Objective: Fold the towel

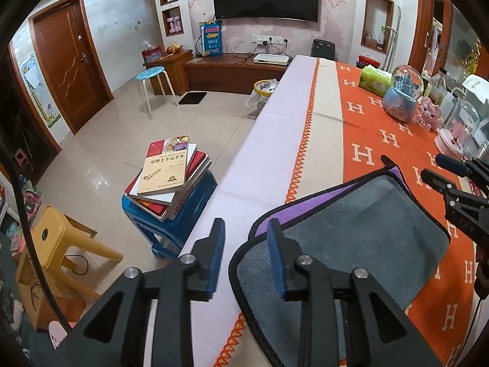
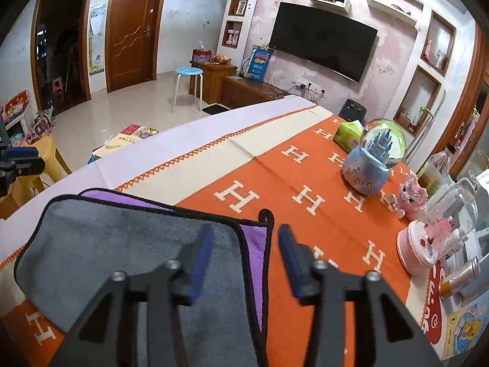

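Lying on the table (image 1: 324, 98), the towel (image 1: 360, 229) is already folded once, grey over purple; left tool (image 1: 246, 229) and right tool (image 2: 244, 238) hover spread, empty; further folds likely remain.

You are in a home living room: a curved black television (image 2: 323, 40) hangs on floral wallpaper above a low wooden cabinet (image 1: 235, 68), brown panelled doors (image 2: 133, 29) open off the tiled floor (image 1: 101, 153), and an orange H-patterned tablecloth (image 2: 305, 189) carries a blue castle snow globe (image 2: 373, 162).
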